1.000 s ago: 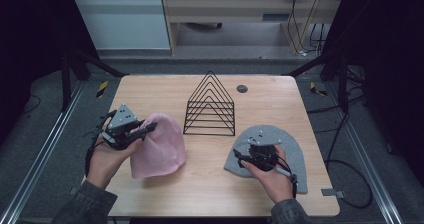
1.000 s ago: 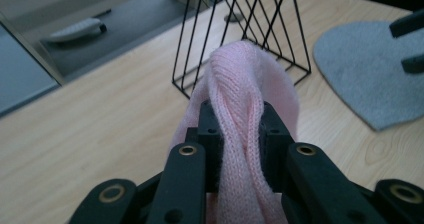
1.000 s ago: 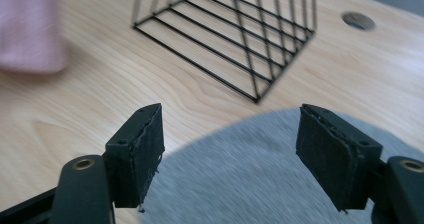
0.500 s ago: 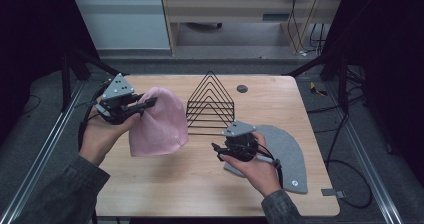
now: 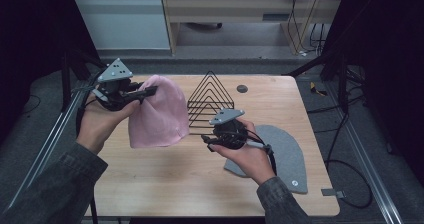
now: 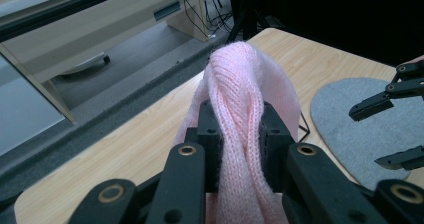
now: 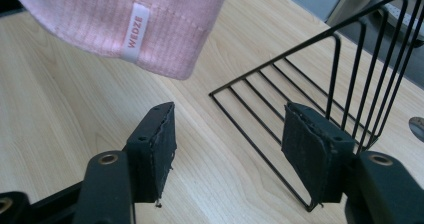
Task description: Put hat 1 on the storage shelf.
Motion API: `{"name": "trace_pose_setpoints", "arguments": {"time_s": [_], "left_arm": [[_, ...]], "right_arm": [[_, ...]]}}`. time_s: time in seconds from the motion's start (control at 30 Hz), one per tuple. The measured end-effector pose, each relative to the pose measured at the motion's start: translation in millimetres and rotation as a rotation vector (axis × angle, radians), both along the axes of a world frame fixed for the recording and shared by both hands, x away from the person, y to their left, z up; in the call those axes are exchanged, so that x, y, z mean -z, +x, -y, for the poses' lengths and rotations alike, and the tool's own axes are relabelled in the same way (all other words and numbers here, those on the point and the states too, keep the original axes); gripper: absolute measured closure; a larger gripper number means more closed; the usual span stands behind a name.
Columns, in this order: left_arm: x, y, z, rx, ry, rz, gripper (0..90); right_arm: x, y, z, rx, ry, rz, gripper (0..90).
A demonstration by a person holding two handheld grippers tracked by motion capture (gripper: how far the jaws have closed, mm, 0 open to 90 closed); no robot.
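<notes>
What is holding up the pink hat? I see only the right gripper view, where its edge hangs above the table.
Observer: The left gripper holds it. The left gripper view shows its fingers pinching a fold of the pink hat.
Operator: What lies behind my gripper?
Observer: A flat grey cloth lies on the table, partly under your hand. The right gripper has just been closing its fingers, with nothing between them.
Operator: Is the whole hat lifted?
Observer: I cannot tell. In the high view its lower edge hangs close to the table, beside the wire rack.
</notes>
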State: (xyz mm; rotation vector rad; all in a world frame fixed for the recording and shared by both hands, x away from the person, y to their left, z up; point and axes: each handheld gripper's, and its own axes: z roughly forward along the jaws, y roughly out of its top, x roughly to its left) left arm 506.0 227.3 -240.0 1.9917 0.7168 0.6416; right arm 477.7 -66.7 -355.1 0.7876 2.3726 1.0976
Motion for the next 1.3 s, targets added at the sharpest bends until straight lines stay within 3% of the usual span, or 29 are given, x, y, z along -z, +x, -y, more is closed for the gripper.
{"name": "trace_pose_setpoints", "arguments": {"time_s": [0.1,0.23,0.47,0.5,1.0,1.3], "left_arm": [[-8.8,4.4,2.4,0.0,-0.003,0.008,76.4],[-18.9,9.4,5.6,0.004,-0.025,0.013,76.4],[-28.1,18.7,12.1,0.01,-0.04,-0.019,76.4],[-29.7,22.3,12.6,0.008,-0.058,-0.029,76.5],[-34.2,39.7,22.1,0.018,-0.063,-0.038,76.5],[-42.0,45.0,27.0,0.011,-0.068,-0.017,76.5]], "right_arm": [[-9.1,3.7,3.1,-0.021,0.042,-0.013,44.8],[-15.7,6.8,4.7,-0.03,0.049,-0.012,45.3],[-25.2,12.6,6.8,-0.034,0.054,-0.028,43.7],[-27.5,16.1,7.8,-0.032,0.06,-0.036,44.1],[-37.4,29.2,2.9,-0.054,0.074,-0.029,52.0],[-41.6,34.8,-1.8,-0.054,0.082,-0.019,54.9]]}}
